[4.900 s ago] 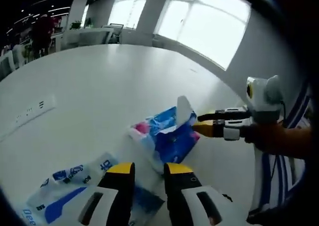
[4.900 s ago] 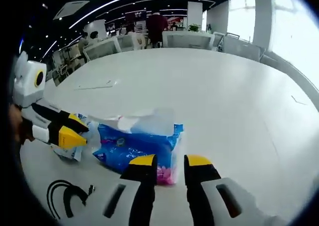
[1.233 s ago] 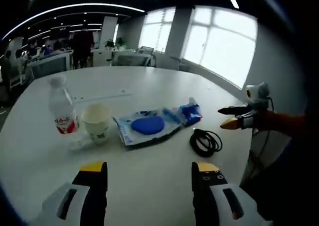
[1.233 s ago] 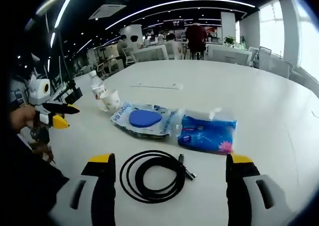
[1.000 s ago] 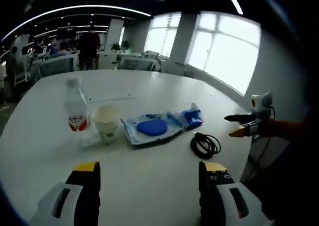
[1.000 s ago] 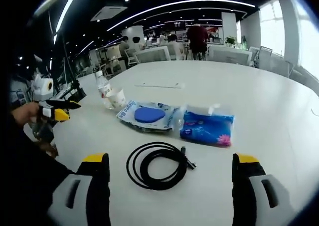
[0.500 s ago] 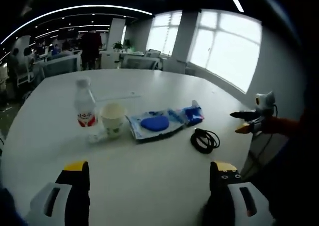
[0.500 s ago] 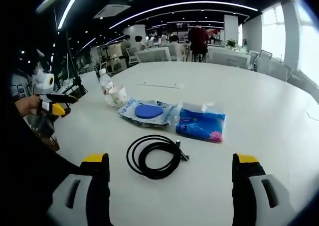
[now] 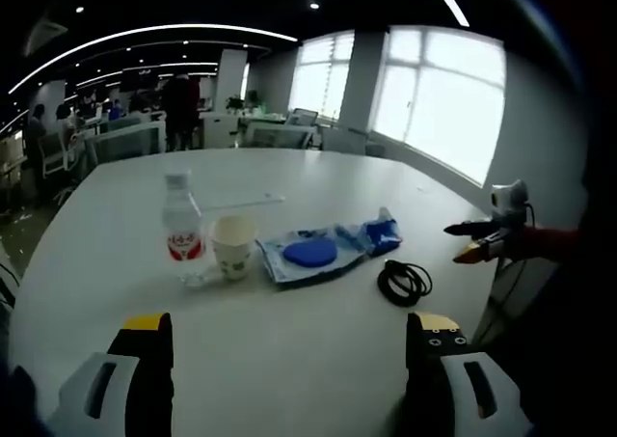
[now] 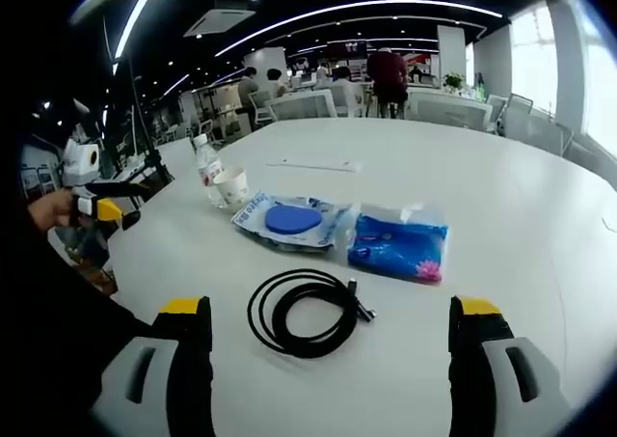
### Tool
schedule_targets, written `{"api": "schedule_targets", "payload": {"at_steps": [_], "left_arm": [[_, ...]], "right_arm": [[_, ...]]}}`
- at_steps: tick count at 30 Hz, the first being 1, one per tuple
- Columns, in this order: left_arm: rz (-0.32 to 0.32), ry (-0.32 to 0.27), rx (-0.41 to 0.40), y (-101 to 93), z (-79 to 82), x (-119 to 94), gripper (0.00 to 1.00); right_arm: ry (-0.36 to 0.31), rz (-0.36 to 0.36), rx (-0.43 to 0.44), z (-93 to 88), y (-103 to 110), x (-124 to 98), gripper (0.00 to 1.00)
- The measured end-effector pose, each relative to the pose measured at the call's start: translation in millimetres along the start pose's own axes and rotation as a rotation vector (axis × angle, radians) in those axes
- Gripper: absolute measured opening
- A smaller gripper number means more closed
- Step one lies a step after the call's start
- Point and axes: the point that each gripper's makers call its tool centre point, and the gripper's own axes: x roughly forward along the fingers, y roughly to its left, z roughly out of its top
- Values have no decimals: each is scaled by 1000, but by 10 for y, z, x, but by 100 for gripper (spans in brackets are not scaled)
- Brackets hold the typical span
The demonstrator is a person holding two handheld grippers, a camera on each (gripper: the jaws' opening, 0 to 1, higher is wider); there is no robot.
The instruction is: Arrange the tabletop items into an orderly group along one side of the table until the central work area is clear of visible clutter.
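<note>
A row of items lies on the white table [image 9: 289,360]: a water bottle [image 9: 179,227], a paper cup [image 9: 232,245], a clear pack with a blue disc [image 9: 310,255], a blue tissue pack [image 9: 382,232] and a coiled black cable [image 9: 404,283]. The right gripper view has the same row: bottle [image 10: 203,172], cup [image 10: 231,186], disc pack [image 10: 292,220], tissue pack [image 10: 401,242], cable [image 10: 303,313]. My left gripper [image 9: 289,331] is open, well back from the row. My right gripper [image 10: 328,314] is open, its jaws wide either side of the cable, nearer the camera than it.
A white strip [image 9: 241,203] lies on the table behind the bottle. Office desks, chairs and people [image 10: 389,70] stand far behind. Windows [image 9: 439,90] line one wall. The other gripper shows at each view's edge, right gripper [image 9: 477,239] and left gripper [image 10: 101,205].
Both grippers went from shut by the tissue pack to open and pulled far back. Over the last second the views drew back a little more; the items stay in place.
</note>
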Motion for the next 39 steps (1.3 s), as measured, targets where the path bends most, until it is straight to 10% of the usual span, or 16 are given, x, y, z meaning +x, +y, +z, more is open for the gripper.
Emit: {"api": "schedule_targets", "payload": {"at_steps": [39], "left_arm": [[-47,20,36,-125,-53,61,100]], "right_arm": [[-11,-4,-8,34,-7,-8,98]]}}
